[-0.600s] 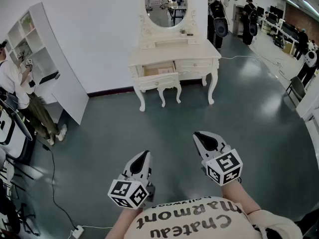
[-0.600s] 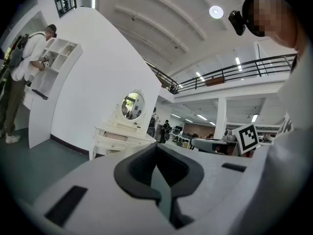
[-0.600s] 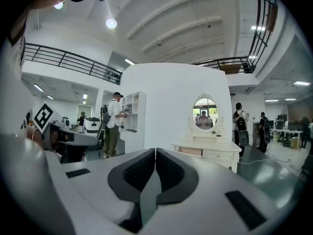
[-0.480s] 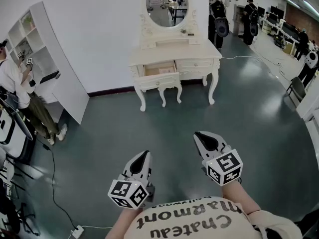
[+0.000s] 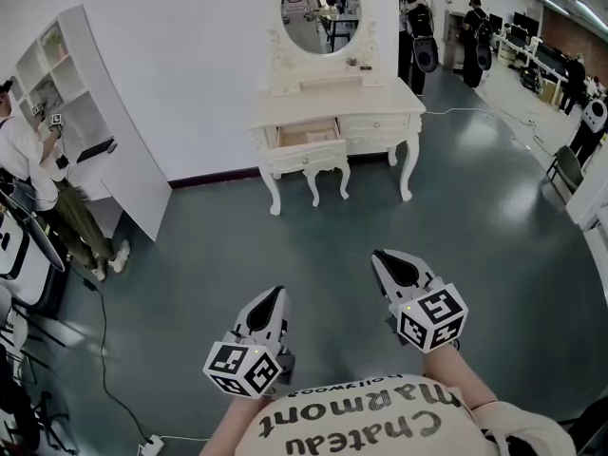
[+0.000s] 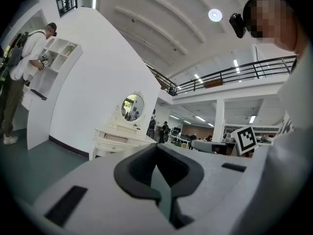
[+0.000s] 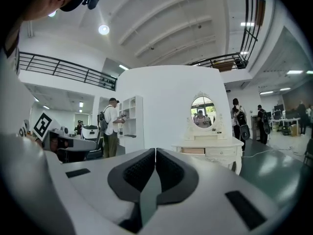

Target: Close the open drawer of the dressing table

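Observation:
A cream dressing table (image 5: 389, 98) with an oval mirror stands against the white far wall. Its left drawer (image 5: 306, 142) is pulled out, and a matching stool (image 5: 306, 164) is tucked under it. The table also shows small and far off in the left gripper view (image 6: 117, 140) and in the right gripper view (image 7: 208, 148). My left gripper (image 5: 272, 298) and right gripper (image 5: 385, 257) are held level near my body, several steps short of the table. Both are shut with nothing between the jaws.
A white shelf unit (image 5: 104, 131) leans out from the left wall, with a person (image 5: 28, 174) standing at it. A cable (image 5: 104, 350) runs along the floor at left. People and equipment stand at the back right (image 5: 475, 27). Dark green floor lies between me and the table.
The dressing table has shifted slightly right and up in the head view. The right gripper has drifted a little right; both grippers stay shut.

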The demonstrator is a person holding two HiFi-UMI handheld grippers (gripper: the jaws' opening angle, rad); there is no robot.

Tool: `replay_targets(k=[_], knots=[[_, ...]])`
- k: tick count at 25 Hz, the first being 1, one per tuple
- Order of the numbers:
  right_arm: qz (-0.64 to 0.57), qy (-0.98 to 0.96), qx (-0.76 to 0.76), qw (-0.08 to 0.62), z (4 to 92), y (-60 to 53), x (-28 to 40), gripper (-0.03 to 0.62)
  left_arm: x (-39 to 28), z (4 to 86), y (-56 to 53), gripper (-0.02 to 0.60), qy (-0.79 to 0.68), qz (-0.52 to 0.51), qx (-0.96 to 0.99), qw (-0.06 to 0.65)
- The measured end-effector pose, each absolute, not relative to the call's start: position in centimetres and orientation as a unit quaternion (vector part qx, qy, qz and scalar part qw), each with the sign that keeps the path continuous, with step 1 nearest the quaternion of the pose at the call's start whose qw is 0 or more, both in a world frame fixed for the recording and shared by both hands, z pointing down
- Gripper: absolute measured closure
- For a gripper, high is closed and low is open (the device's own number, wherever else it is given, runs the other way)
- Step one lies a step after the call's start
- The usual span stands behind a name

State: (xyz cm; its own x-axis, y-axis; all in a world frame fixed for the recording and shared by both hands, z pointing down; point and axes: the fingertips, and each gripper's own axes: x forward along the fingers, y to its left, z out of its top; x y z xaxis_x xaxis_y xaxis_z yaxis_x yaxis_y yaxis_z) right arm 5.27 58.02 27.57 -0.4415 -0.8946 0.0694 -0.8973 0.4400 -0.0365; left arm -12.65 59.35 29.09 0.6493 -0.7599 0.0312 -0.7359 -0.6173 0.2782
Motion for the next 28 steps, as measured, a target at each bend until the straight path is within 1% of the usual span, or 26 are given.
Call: replay_targets(k=[2, 7, 10, 17, 28], knots=[[0.038, -0.847, 0.529, 0.020, 28.1, 57.9, 4.8, 0.563, -13.3, 29.6, 59.3, 0.574, -0.418, -0.043, 0.897, 0.138], [0.044, -0.850, 0.522, 0.057, 30.5, 57.0, 3.4, 0.563, -14.4, 31.7, 58.4, 0.574, -0.421, -0.037, 0.892, 0.164], [0.048, -0.850, 0.521, 0.062, 31.3, 55.4, 3.3, 0.563, -14.3, 32.7, 57.0, 0.574, -0.420, -0.032, 0.890, 0.174], [0.068, -0.846, 0.525, 0.056, 31.7, 49.2, 5.8, 0.563, -12.6, 31.9, 51.3, 0.574, -0.425, -0.036, 0.888, 0.169], [0.055, -0.857, 0.509, 0.055, 29.6, 38.0, 10.2, 0.563, -7.6, 30.0, 41.1, 0.574, -0.437, -0.047, 0.885, 0.156]])
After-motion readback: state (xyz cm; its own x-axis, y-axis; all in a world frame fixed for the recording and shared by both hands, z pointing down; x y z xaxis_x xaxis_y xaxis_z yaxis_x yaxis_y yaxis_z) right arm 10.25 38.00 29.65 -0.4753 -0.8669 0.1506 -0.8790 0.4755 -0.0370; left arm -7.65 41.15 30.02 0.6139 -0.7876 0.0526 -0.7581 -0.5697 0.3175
